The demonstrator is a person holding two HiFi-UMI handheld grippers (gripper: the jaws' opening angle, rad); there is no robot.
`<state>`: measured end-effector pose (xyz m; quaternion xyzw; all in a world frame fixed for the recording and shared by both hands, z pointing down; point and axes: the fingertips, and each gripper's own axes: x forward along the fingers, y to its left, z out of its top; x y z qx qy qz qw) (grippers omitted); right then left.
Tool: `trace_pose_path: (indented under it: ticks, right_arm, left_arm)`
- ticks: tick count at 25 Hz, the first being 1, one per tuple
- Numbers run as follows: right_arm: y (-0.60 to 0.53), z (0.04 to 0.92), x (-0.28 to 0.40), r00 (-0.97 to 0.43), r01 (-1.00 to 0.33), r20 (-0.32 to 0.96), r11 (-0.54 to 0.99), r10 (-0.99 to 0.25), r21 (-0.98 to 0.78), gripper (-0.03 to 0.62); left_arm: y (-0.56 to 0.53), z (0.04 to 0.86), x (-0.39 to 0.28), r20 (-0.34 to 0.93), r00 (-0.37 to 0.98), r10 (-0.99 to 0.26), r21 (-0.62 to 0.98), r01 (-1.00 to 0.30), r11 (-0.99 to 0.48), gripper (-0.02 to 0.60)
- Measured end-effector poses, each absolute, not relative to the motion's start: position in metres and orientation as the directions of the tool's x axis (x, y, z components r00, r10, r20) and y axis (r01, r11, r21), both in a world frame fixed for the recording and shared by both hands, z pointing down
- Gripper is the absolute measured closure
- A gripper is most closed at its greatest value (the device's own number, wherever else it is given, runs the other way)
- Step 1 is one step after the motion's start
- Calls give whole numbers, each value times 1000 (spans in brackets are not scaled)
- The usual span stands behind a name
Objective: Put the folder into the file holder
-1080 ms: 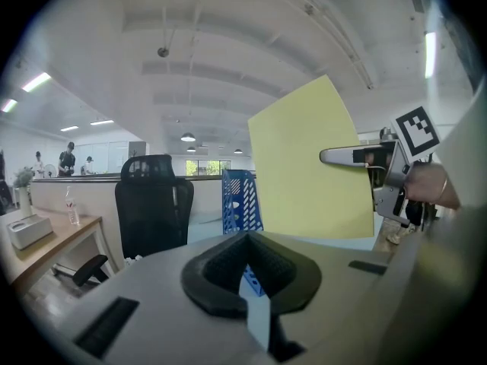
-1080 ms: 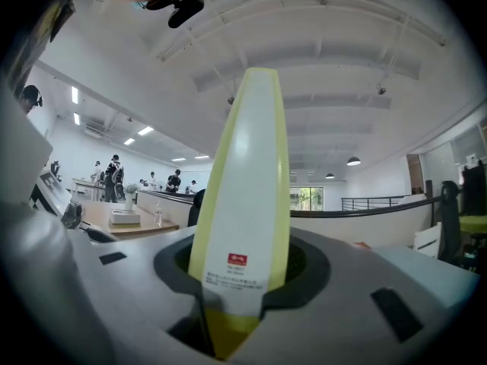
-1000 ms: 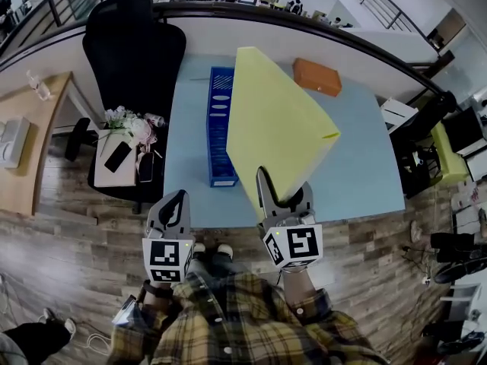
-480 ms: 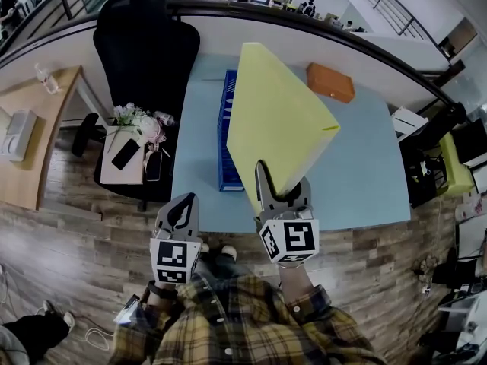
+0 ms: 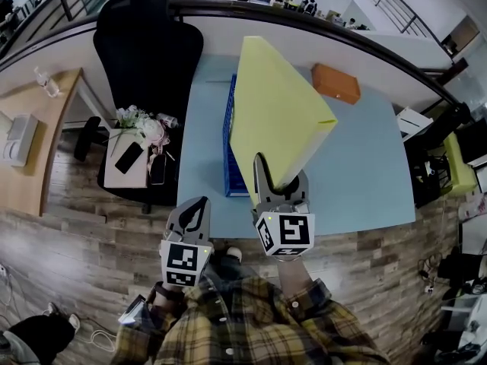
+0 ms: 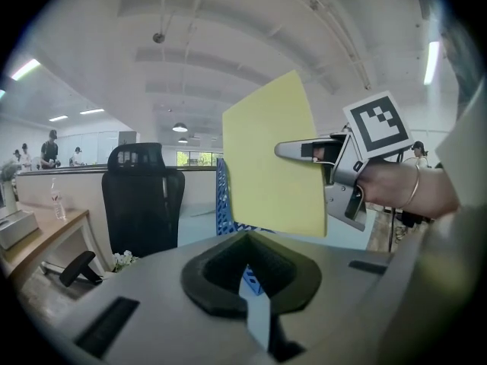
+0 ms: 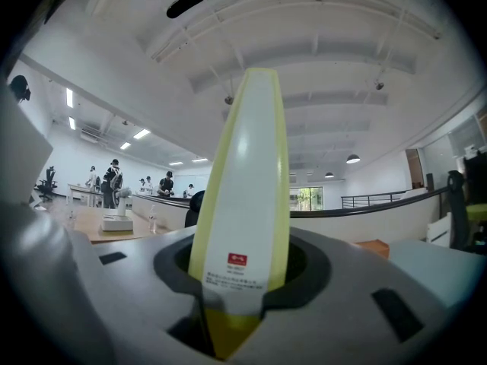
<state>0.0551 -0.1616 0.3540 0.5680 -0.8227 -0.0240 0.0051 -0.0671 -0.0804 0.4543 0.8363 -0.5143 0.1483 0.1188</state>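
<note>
A large yellow folder (image 5: 278, 112) hangs in the air over the light blue table (image 5: 365, 166), tilted, with my right gripper (image 5: 280, 181) shut on its near corner. In the right gripper view the folder's spine (image 7: 247, 204) stands upright between the jaws. The blue file holder (image 5: 234, 139) lies on its side on the table, and the folder's left edge partly covers it. In the left gripper view the folder (image 6: 270, 166) hangs in front of the holder (image 6: 222, 204). My left gripper (image 5: 194, 215) hovers short of the table's near edge, shut and holding nothing.
An orange box (image 5: 335, 83) lies at the table's far right. A black office chair (image 5: 148, 48) stands left of the table, with a small stand (image 5: 137, 147) bearing flowers and a phone in front of it. Wooden floor lies below my hands.
The right gripper has carried the folder to the left, so it now overlaps more of the blue holder. The left gripper has hardly moved.
</note>
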Motion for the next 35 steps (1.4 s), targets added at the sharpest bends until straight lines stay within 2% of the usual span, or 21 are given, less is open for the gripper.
trace_pose_path:
  ticks: [19, 28, 35]
  right_arm:
    - [-193, 365, 59, -201, -978, -122, 207, -972, -36, 421]
    - [-194, 366, 60, -166, -980, -218, 186, -962, -74, 421]
    - [-195, 377, 55, -168, -982, -240, 184, -956, -47, 421]
  left_arm:
    - [-102, 475, -77, 400, 458, -794, 83, -881, -466, 591]
    - [-108, 481, -75, 427, 473, -770, 85, -869, -487, 591]
    - [-114, 492, -81, 441, 473, -762, 97, -870, -484, 591]
